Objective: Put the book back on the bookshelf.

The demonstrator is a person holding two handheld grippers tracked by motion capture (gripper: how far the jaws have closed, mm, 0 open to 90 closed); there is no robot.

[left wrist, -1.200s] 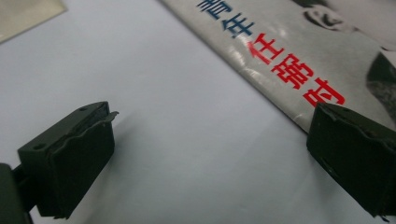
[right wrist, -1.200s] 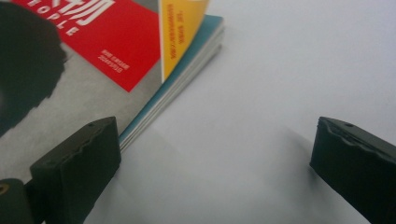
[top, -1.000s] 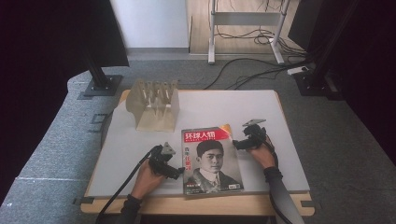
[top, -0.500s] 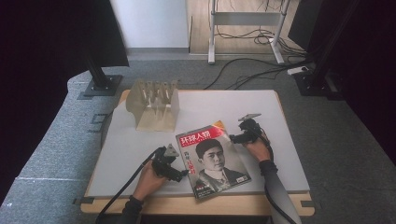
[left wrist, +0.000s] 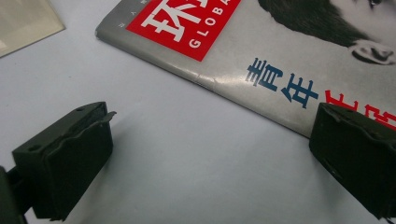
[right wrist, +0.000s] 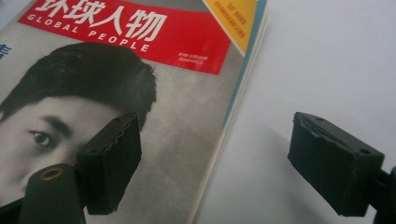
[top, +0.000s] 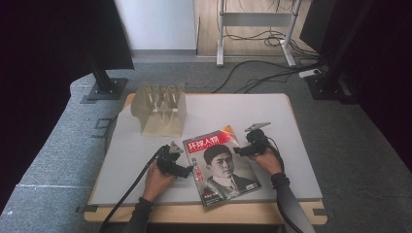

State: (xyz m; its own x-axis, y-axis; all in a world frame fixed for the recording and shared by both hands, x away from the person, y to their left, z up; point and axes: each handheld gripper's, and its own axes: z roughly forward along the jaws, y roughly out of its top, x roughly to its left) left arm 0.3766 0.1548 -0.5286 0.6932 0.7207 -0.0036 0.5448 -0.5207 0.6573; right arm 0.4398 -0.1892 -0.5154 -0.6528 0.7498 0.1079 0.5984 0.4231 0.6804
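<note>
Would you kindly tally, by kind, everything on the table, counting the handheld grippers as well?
Magazines: 1, the magazine.
Wooden racks: 1, the slotted wooden rack.
Grippers: 2, the left gripper and the right gripper, both with jaws apart at the magazine's edges.
Total: 4.

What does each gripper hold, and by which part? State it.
Nothing is held. The left gripper is open beside the magazine's spine edge; the right gripper is open, straddling its opposite edge without closing on it.
</note>
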